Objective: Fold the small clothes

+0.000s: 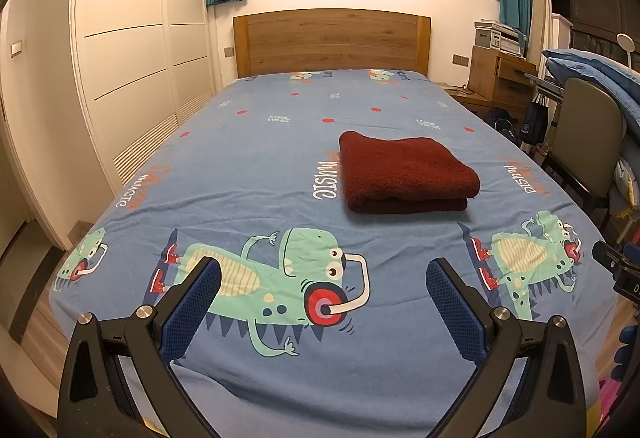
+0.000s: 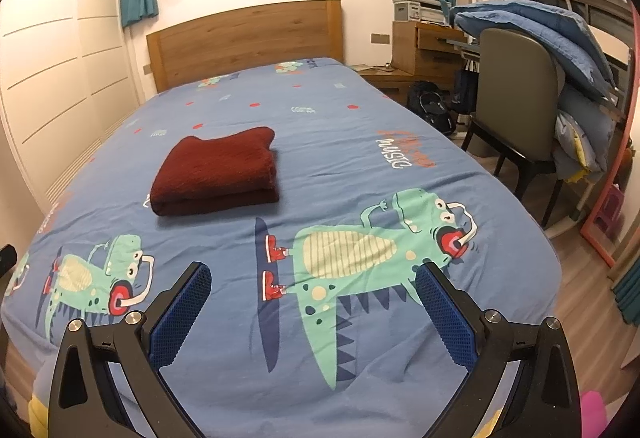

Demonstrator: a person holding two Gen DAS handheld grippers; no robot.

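Since both grippers hang over the foot end of the bed with nothing in them, the thing that matters is where the dark red folded knit garment (image 1: 406, 173) lies from each. In the left wrist view it sits right of centre, mid-frame, on the blue cartoon-dinosaur bed sheet (image 1: 260, 165). In the right wrist view the same bundle (image 2: 216, 171) sits left of centre. So it lies ahead of both tools, roughly between their lines of sight, well apart from either.

Left gripper (image 1: 323, 292): jaws spread wide, blue textured pads facing each other, empty. Right gripper (image 2: 313, 296): same, wide open, empty.

Garment looks already folded: thick layers stacked, with rounded folds along the left side and at the near right corner in the left view. Its long axis runs roughly across the bed, near edge facing the tools.

Neither arm looks clearly nearer; offset seems about symmetric. My read: this piece is done, or needs at most one more fold. If another fold is wanted, each gripper takes its own near corner.

Wooden headboard (image 1: 332, 37) upper centre, well beyond.
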